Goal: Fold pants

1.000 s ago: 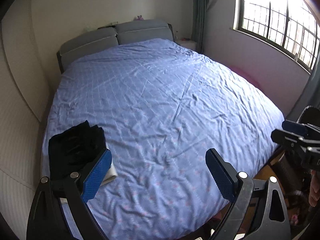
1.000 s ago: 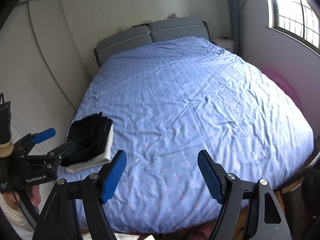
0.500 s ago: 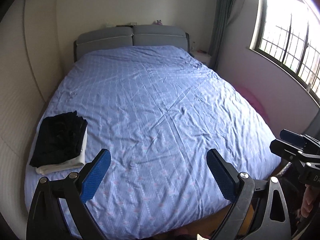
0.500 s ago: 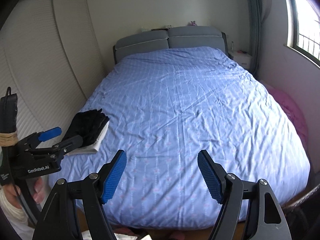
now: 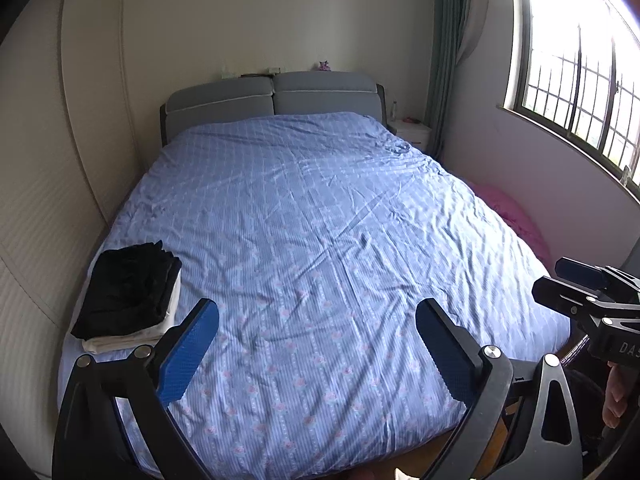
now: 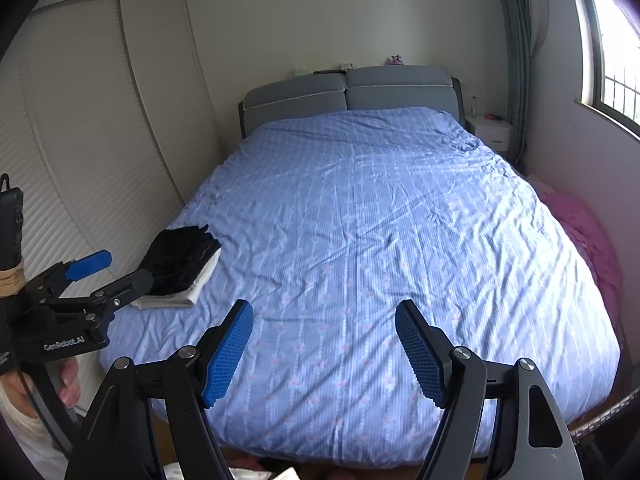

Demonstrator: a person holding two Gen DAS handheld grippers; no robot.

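Observation:
Folded black pants [image 5: 128, 288] lie on top of a folded white garment [image 5: 132, 336] at the near left corner of the bed; the stack also shows in the right wrist view [image 6: 182, 262]. My left gripper [image 5: 316, 320] is open and empty, held above the foot of the bed. My right gripper [image 6: 324, 322] is open and empty too, likewise back from the bed. Each gripper shows at the edge of the other's view.
The bed has a wrinkled blue checked cover [image 5: 320, 240] and a grey headboard [image 5: 272, 98]. A white wardrobe [image 6: 100, 140] stands left, a window [image 5: 576, 80] right, a pink heap [image 6: 588, 236] beside the bed, and a nightstand [image 6: 490, 130] in the far corner.
Both grippers have pulled back and up from the bed, so more of the room shows. The folded stack stays where it was. Both grippers remain open.

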